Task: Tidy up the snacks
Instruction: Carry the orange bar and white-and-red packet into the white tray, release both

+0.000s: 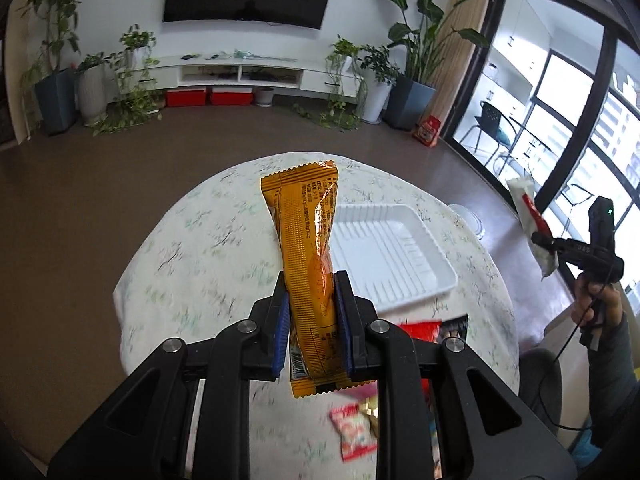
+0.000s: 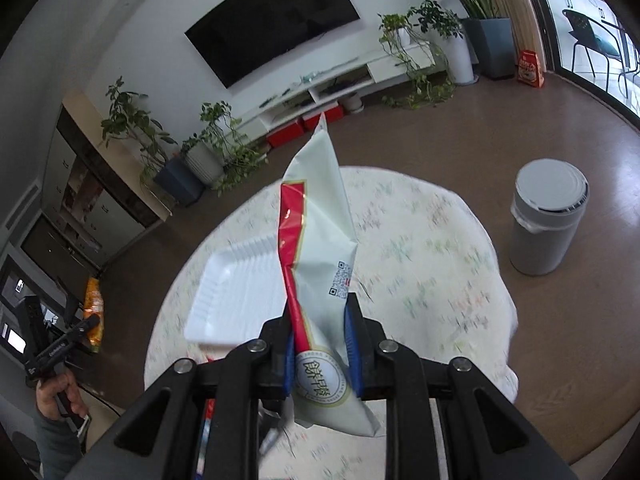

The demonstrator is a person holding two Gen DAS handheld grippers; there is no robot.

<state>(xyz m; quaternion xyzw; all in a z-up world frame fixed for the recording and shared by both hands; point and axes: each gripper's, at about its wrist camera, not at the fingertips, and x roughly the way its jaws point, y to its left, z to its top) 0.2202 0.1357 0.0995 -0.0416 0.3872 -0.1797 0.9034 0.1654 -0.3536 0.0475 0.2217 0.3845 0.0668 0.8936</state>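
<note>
My left gripper is shut on an orange snack packet and holds it upright above the round table. My right gripper is shut on a white and red snack packet, also lifted above the table. An empty white tray lies on the table beyond the left gripper; it shows in the right wrist view to the left of the packet. The right gripper with its packet shows at the right of the left wrist view. The left gripper with the orange packet shows at the far left of the right wrist view.
The round table has a pale floral cloth. Loose snack packets and a red packet lie near its front edge. A grey bin stands on the floor right of the table. Plants and a TV unit line the far wall.
</note>
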